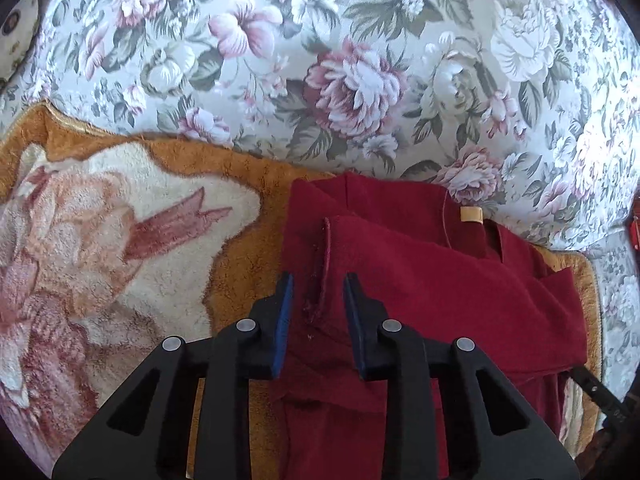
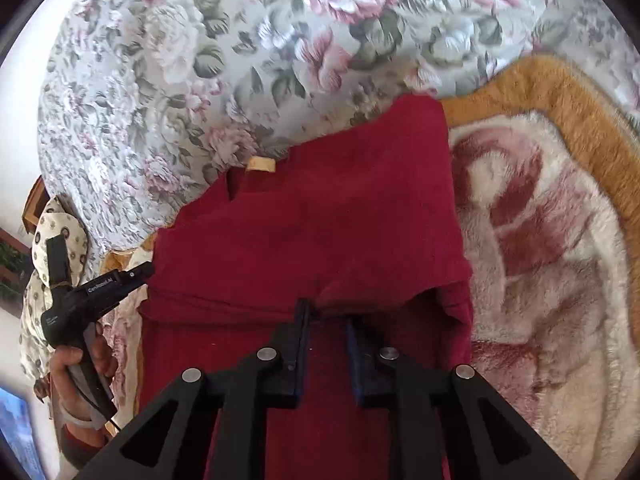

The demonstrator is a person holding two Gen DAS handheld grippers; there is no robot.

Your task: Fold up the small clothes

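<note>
on the plush blanket (image 1: 120, 208) over a floral bedspread (image 1: 360, 60) lies the red garment (image 1: 420, 280). left gripper (image 1: 318, 280) straddles a raised fold; grip cannot be determined. right gripper (image 2: 326, 314) pinches the garment's folded edge.

You're over bed with grey floral-print cover (image 1: 360, 60); fluffy orange-and-cream flower-pattern blanket (image 1: 120, 240) on it; dark red fleece garment (image 1: 420, 280) straddles both.
</note>
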